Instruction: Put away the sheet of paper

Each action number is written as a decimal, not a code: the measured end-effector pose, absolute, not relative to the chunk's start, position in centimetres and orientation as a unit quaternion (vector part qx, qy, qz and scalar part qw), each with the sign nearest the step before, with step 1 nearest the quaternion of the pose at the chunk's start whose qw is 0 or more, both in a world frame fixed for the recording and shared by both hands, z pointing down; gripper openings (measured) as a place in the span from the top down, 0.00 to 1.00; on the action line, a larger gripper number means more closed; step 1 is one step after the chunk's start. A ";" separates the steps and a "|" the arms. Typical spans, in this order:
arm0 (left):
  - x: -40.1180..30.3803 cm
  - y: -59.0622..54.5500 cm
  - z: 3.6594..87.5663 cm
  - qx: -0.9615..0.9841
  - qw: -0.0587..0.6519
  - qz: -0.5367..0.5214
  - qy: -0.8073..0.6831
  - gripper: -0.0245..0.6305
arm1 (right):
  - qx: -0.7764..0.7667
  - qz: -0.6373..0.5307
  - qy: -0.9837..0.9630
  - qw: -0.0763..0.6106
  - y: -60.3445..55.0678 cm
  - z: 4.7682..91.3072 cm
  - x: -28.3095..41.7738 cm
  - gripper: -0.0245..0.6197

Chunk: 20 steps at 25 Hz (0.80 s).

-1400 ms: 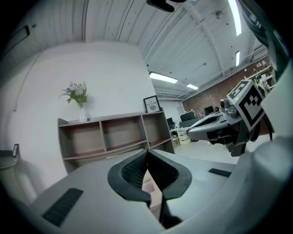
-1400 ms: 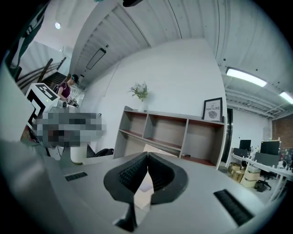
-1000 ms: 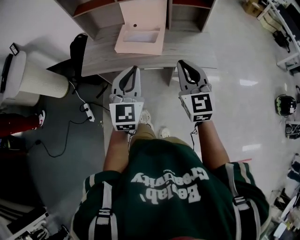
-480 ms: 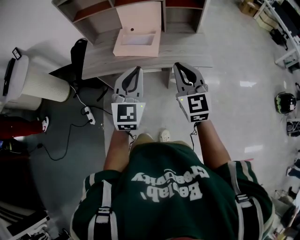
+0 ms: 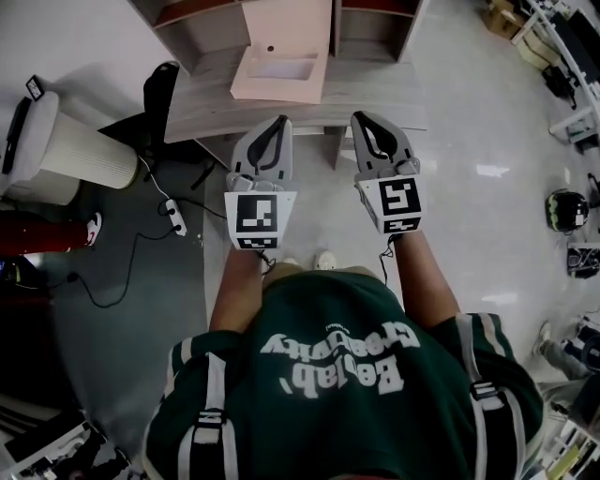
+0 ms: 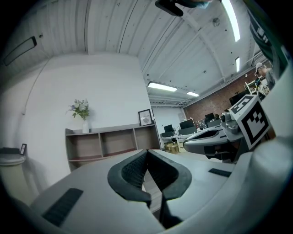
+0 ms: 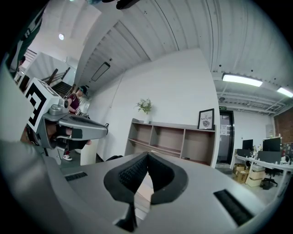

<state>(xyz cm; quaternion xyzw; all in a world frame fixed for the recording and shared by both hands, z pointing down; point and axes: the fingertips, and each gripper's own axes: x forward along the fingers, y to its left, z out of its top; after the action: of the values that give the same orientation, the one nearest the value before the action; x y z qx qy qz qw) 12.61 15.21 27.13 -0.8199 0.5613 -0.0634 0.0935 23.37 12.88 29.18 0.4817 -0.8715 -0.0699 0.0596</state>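
Framed picture (image 7: 206,119) on shelf unit (image 7: 169,139): "NATURE". Shirt print (image 5: 337,361) upside down, unclear.

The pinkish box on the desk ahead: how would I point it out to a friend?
Find the wooden shelf unit against the white wall, then the grey wooden desk in front of it. The box sits on that desk, up against the shelves. It is the only pale peach thing among grey-brown wood.

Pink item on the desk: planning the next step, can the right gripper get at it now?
Probably yes: the desk between right gripper and pink item looks bare, though the shut jaws must open first.
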 end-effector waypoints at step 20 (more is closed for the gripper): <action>11.0 16.1 29.6 -0.820 0.084 -0.077 0.561 0.93 | 0.493 -0.057 -0.867 0.058 13.8 30.6 22.8 0.91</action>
<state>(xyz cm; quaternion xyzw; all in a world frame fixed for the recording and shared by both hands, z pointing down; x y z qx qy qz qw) 11.01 16.09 29.59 -0.8200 0.5609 -0.0773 0.0838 22.77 13.84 30.56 0.4925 -0.8665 -0.0568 0.0580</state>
